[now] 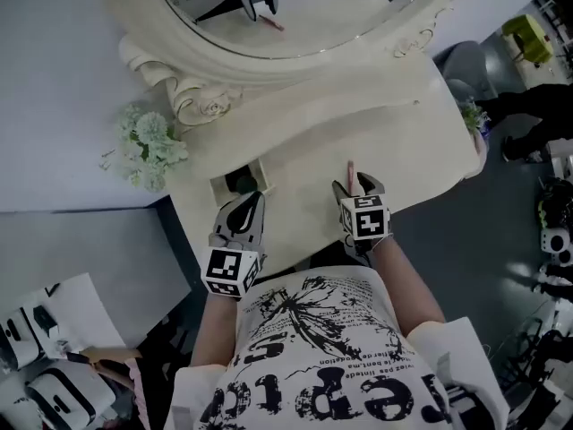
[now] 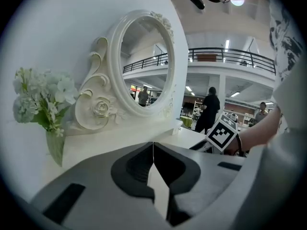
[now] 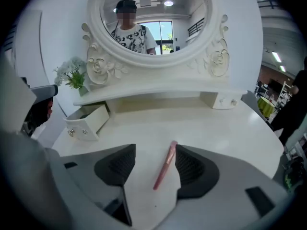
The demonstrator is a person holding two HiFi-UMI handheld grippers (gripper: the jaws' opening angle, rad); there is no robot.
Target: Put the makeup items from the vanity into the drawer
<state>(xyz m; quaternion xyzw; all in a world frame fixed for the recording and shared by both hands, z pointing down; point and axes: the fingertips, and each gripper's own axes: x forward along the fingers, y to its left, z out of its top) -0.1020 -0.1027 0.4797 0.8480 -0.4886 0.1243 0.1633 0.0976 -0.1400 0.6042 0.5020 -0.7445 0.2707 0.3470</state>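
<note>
Your left forearm reaches forward from your body over the near edge of the vanity (image 1: 385, 124). The left gripper (image 1: 243, 199) points away from you at a shallow downward angle, with its tips just short of the small open drawer (image 1: 260, 170). That drawer stands pulled out at the left end of the tabletop, below the vase of pale flowers (image 1: 148, 141).

In the left gripper view, the left gripper's jaws are closed. The tips meet along a thin seam and nothing is held between them. The oval mirror (image 2: 146, 61) and its carved frame lie ahead of the tips.

Your right forearm runs parallel to the left, well apart from it. The right gripper (image 1: 358, 186) is tilted steeply down toward the tabletop, with its marker cube (image 1: 364, 219) facing up toward your head.

In the right gripper view, the right gripper's jaws stand wide apart. The pink makeup pencil (image 3: 164, 166) lies flat on the vanity top between the two pads, nearer the right-hand pad (image 3: 192, 169). Its far end is level with that pad's tip. The pads do not press on it, and you cannot tell whether the right-hand pad touches it.

The pencil is not in the drawer. It lies near the front middle of the tabletop, well to the right of the open drawer.
</note>
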